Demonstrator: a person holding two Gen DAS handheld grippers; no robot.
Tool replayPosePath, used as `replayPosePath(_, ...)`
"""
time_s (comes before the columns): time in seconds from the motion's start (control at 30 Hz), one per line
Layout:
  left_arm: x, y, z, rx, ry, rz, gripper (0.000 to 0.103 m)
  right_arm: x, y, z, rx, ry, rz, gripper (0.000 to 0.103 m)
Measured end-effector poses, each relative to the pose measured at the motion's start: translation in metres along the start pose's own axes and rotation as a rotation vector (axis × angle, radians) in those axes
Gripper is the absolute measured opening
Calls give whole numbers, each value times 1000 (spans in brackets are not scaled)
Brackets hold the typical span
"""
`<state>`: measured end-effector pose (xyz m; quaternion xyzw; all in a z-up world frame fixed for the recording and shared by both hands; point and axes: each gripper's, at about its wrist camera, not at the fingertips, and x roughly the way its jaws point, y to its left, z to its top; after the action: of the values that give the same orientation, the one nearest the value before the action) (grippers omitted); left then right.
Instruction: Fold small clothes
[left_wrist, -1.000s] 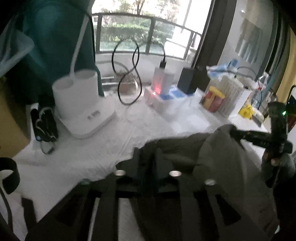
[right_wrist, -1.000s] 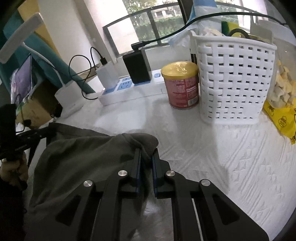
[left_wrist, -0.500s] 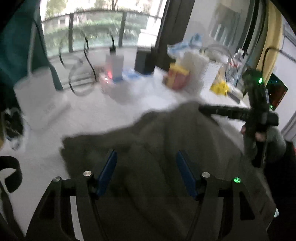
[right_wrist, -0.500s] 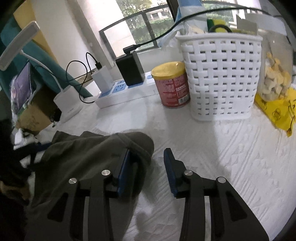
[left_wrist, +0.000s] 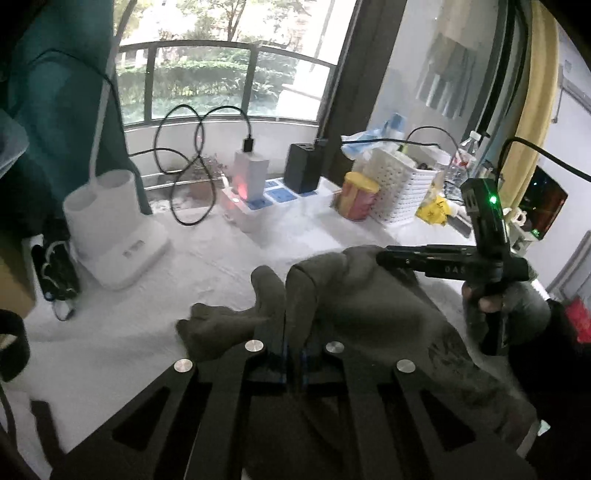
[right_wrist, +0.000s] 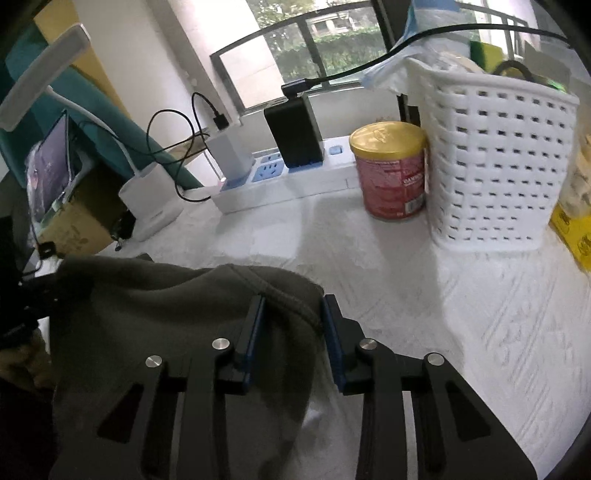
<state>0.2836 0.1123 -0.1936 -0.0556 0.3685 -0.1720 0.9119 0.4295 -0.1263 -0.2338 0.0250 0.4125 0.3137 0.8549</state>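
— What have my grippers got?

— My left gripper (left_wrist: 293, 360) has its jaws pinched together on a fold of the grey-green garment (left_wrist: 369, 317), which bunches up just ahead of the fingertips. My right gripper (right_wrist: 293, 332) stands partly open, a blue-padded finger on either side of the garment's (right_wrist: 177, 310) hemmed corner; I can't tell whether the pads touch the cloth.

— Where does the garment lie?

— On the bench (right_wrist: 461, 295), over its white textured cover, slung between my two grippers. In the left wrist view I see the right gripper (left_wrist: 384, 258) reaching in from the right onto the far edge of the cloth.

— What stands around it?

— Beyond the right gripper, a red can with a gold lid (right_wrist: 393, 171) stands just beside a white woven basket (right_wrist: 498, 162). Left of those a white power strip (right_wrist: 288, 177) carries a black adapter (right_wrist: 295, 131) and a white charger (right_wrist: 231, 153), cables looping off it. Further left a white lamp base (left_wrist: 114, 229) sits near the bench edge. All of these stand behind the garment, apart from it.
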Motion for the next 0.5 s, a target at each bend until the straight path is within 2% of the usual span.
replayPosePath(0.1,15,18,-10,-43,61,10,3,6,2,-1,-12,10,-10,34)
replayPosePath(0.2,22,23,-22,-67,88,11,3,6,3,-1,-16,8,-11,34)
replayPosePath(0.5,8,22,-27,-115,73,31,4,-10,6,-3,-18,-8,-28,34)
